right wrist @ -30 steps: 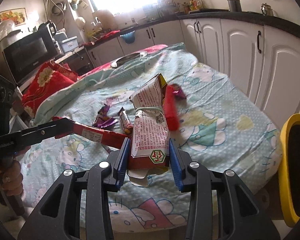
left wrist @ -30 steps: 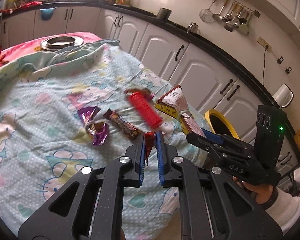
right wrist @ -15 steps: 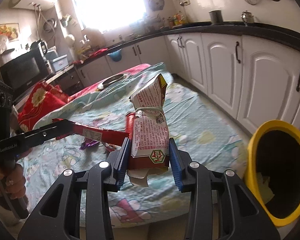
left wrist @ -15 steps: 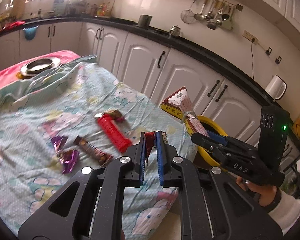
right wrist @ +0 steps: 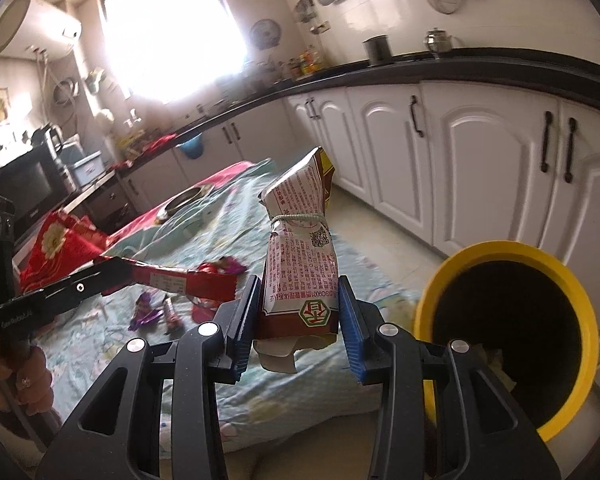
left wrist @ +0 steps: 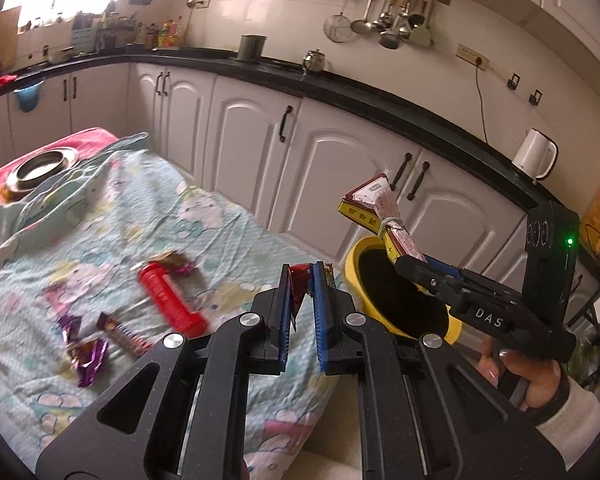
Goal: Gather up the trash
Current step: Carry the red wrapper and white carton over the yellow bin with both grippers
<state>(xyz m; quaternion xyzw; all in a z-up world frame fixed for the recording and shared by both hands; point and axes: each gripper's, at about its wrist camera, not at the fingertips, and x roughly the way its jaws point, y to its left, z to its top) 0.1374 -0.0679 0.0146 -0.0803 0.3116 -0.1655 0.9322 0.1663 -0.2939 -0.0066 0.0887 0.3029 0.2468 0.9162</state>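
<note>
Both of our handheld grippers have swung away from the table and toward the round yellow plastic bin with a dark inside [right wrist: 508, 336], which a second ago sat at the edge of view and now fills the lower right of the right wrist view. Our right gripper [right wrist: 298, 320] clamps a tall red-and-white printed paper packet tied round the middle with string [right wrist: 300, 256], held upright and beside the bin's mouth, not yet over it. Our left gripper [left wrist: 302, 292] has its blue pads pressed together on a flat red foil wrapper [right wrist: 172, 278], which sticks out straight ahead, short of the bin. Left behind on the pale blue cartoon-print cloth [left wrist: 148, 216] over the table are a red cylindrical tube [left wrist: 170, 302], a crumpled purple foil wrapper [left wrist: 86, 354], a brown bar wrapper [left wrist: 124, 334] and another crumpled wrapper [left wrist: 172, 260] touching the tube's far end. We judge that two pieces are nearly ready to drop, with several more to collect afterward.
</note>
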